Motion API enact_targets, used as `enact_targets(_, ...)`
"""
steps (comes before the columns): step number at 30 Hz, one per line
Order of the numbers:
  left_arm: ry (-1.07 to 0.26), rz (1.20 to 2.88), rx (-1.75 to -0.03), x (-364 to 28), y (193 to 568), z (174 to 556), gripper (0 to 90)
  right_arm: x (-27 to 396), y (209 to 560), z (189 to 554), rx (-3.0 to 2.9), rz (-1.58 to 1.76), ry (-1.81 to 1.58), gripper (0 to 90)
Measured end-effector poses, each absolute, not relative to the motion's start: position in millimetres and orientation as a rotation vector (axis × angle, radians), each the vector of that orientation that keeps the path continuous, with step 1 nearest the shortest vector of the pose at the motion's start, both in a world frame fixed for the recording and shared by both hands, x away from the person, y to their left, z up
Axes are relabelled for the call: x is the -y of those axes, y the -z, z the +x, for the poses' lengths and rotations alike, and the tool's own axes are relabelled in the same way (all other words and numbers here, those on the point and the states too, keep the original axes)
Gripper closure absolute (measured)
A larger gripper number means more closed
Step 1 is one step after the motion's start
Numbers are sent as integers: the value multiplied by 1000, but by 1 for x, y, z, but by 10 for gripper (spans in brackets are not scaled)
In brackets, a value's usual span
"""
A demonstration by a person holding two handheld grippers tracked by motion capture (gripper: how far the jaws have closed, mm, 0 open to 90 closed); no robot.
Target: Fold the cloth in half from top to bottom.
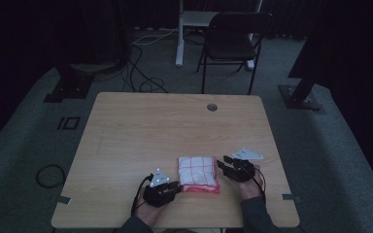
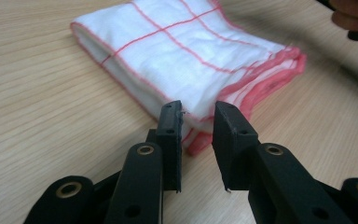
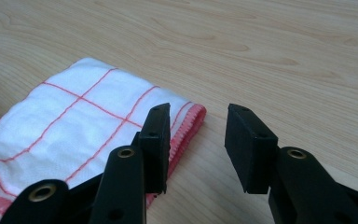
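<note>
Lying near the front edge of the light wooden table, a folded white cloth with a thin red grid and red stitched edges sits between the two black hand-held grippers. The left gripper points at the cloth's near corner from the person's left side; its jaws stand apart, with the red-edged corner just beyond the tips and nothing pinched between them. The right gripper rests at the cloth's other side, its jaws likewise apart over bare wood, one jaw hanging over the cloth's red hem without gripping it. In the high view both hands come in from the bottom edge, each close beside the cloth
</note>
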State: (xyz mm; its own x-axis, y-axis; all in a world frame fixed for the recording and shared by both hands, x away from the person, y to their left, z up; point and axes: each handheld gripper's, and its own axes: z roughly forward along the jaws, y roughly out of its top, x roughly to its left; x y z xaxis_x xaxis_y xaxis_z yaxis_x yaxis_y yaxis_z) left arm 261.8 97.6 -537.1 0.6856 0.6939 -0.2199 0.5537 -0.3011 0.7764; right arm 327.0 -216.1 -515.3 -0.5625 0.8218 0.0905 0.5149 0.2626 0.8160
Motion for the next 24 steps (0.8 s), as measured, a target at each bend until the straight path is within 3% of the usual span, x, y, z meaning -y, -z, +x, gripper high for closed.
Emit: enact_targets(24,-306,1975,-1042,-128,538,269,711,227,530,320,-2189,1255,-1171,585)
